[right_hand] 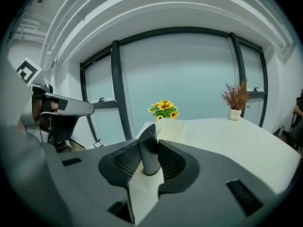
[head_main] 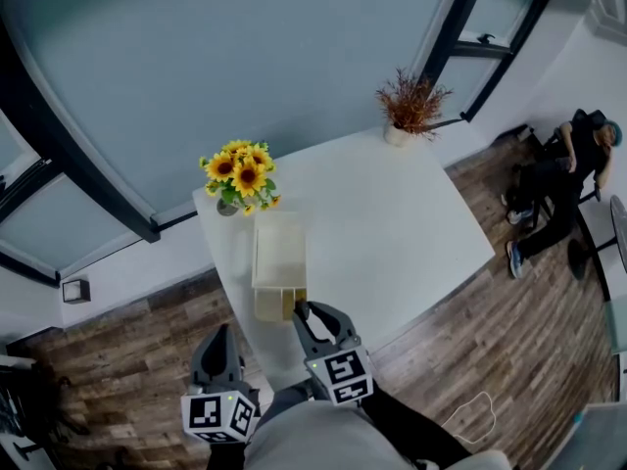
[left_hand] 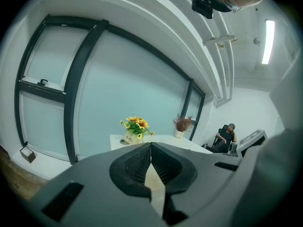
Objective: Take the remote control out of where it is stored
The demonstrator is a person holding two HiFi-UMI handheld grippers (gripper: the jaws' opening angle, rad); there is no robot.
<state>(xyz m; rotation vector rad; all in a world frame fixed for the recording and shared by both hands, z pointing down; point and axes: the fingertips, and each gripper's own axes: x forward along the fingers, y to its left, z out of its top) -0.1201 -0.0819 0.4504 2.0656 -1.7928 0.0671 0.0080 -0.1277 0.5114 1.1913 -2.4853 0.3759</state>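
Note:
A pale wooden storage box [head_main: 279,262] lies on the white table [head_main: 392,223], just in front of a sunflower vase. My right gripper [head_main: 306,311] is at the box's near end and is shut on the dark grey remote control [right_hand: 149,150], which stands upright between its pads. In the right gripper view the remote's rounded top pokes above the jaws. My left gripper [head_main: 220,339] hangs off the table's near left corner, over the floor, pointing toward the table. Its jaws meet with nothing between them [left_hand: 151,148].
A sunflower vase [head_main: 241,176] stands at the table's far left corner and a pot of dried reddish plants [head_main: 409,106] at the far right corner. Frosted glass panels with black frames [head_main: 88,174] run behind. A person [head_main: 558,189] sits at the right on the wooden floor area.

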